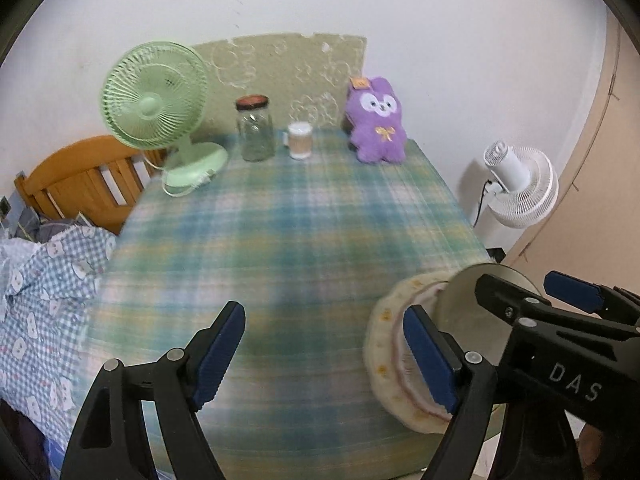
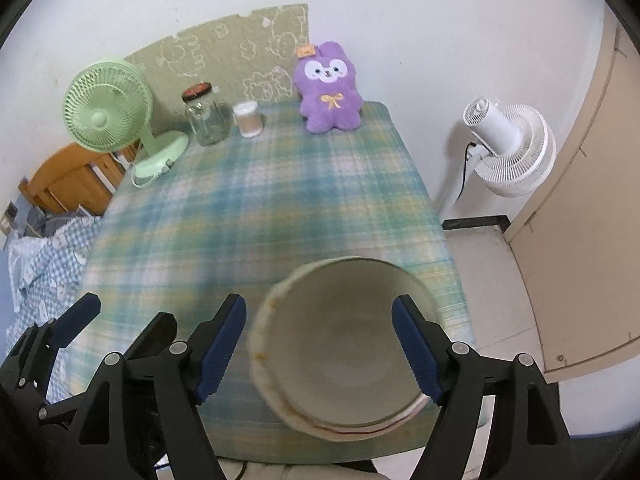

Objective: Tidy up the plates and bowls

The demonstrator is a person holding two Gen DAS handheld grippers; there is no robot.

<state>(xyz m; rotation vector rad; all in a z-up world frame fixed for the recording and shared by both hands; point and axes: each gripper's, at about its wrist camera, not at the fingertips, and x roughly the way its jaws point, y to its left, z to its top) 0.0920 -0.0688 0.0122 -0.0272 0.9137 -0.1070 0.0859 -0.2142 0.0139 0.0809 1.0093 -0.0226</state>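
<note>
A cream bowl sits nested in a scalloped cream dish with yellow marks and a red line, near the front right corner of the plaid-covered table. My right gripper hovers over this stack, open. The bowl shows between its blue pads, which do not press on it. My left gripper is open over bare cloth just left of the dish, with nothing between its fingers. Each gripper shows in the other's view: the right gripper above the bowl, the left gripper at lower left.
Along the far edge stand a green desk fan, a glass jar, a small mug and a purple plush toy. A wooden chair and checked fabric lie left. A white floor fan and beige door are right.
</note>
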